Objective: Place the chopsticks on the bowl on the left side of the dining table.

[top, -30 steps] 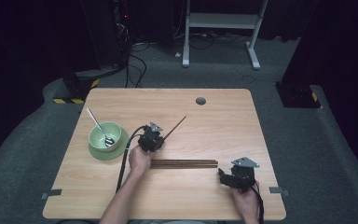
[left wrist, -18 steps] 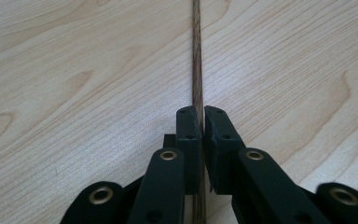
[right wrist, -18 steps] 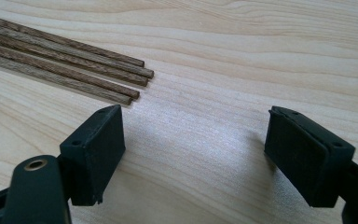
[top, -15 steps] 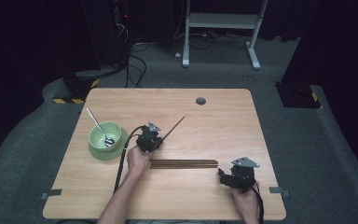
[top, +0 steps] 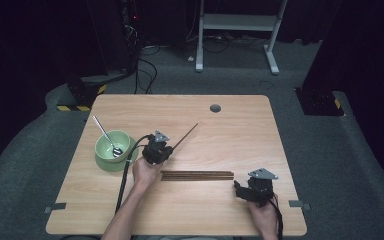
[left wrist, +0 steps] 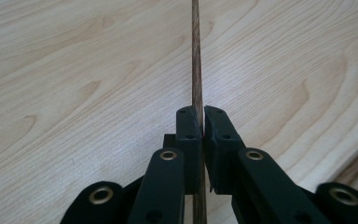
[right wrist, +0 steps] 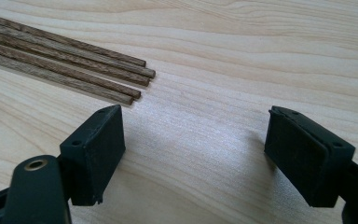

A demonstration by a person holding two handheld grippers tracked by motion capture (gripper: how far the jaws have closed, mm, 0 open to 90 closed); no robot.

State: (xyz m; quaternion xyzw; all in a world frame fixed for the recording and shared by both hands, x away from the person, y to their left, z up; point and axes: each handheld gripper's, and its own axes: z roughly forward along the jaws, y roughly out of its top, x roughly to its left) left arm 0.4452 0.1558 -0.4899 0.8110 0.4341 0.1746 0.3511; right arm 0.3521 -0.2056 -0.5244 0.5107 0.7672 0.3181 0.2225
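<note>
- Left gripper view: a single dark wooden chopstick (left wrist: 196, 56) runs straight up the middle of the picture, pinched between the two black jaws of the left gripper (left wrist: 200, 123), which are pressed against it from both sides.
- From the high view, that chopstick (top: 185, 136) sticks out of the left gripper (top: 161, 149) toward the far right, slanting across the light wooden table (top: 240, 130) near its middle.
- The left hand (top: 145, 172) holds this gripper just to the right of a green bowl (top: 111, 146), which sits on a green saucer and has a metal spoon (top: 106, 136) leaning in it, handle pointing to the far left.
- A bundle of chopsticks (top: 197, 175) lies flat on the table, side by side, between the two hands and just in front of the left one.
- In the right gripper view, the ends of four of these sticks (right wrist: 121, 77) lie just beyond the left jaw.
- The right gripper (right wrist: 193, 149) has its jaws spread wide with bare table between them.
- In the high view the right gripper (top: 240, 190) sits near the table's right front, close to the bundle's right end, held by the right hand (top: 262, 215).
</note>
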